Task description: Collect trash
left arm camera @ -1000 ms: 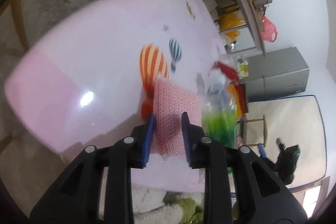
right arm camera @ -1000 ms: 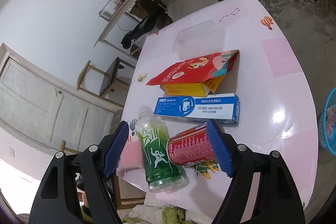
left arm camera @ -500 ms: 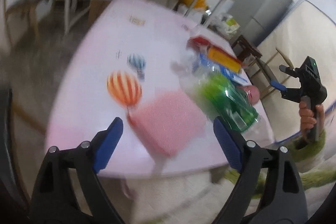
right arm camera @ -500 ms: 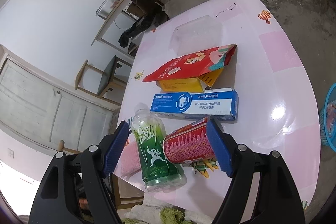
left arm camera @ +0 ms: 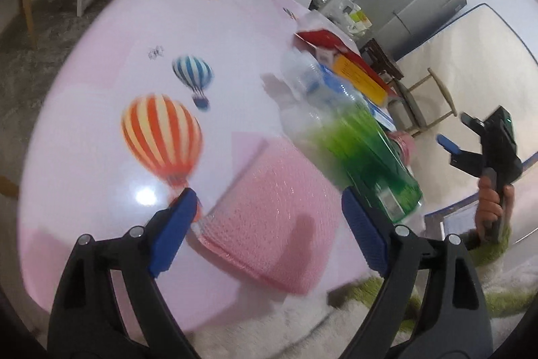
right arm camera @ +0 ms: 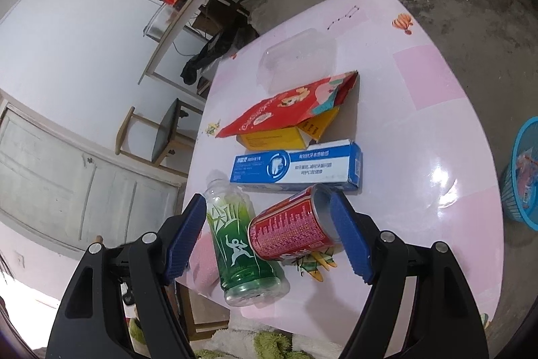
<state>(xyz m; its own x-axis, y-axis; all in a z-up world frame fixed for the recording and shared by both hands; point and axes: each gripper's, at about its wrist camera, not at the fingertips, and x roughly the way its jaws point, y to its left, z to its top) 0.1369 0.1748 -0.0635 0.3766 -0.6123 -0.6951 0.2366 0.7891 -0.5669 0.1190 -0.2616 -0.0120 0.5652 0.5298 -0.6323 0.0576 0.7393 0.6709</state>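
On the pink table [left arm camera: 111, 32] a pink bubble-wrap piece [left arm camera: 269, 224] lies flat by the near edge. My left gripper [left arm camera: 267, 195] hovers open just over it, its pads clear of the wrap. Beside the wrap lies a green-labelled plastic bottle [left arm camera: 363, 157]. In the right wrist view my right gripper [right arm camera: 267, 199] stands open above the bottle [right arm camera: 242, 241] and a red can [right arm camera: 289, 231], touching neither. Beyond them lie a blue toothpaste box [right arm camera: 296, 167], a yellow box [right arm camera: 279, 137] and a red snack bag [right arm camera: 289, 110].
A clear plastic container [right arm camera: 296, 56] sits farther back on the table [right arm camera: 420, 123]. On the floor to the right stands a blue basket [right arm camera: 521, 170] holding some trash. A hand holds the right gripper [left arm camera: 455, 130] off the table's corner. Stools and shelves stand behind.
My left gripper has opened and let go of the pink bubble wrap, which now lies flat on the table. That gripper has also rolled and shifted. The right gripper has barely moved.
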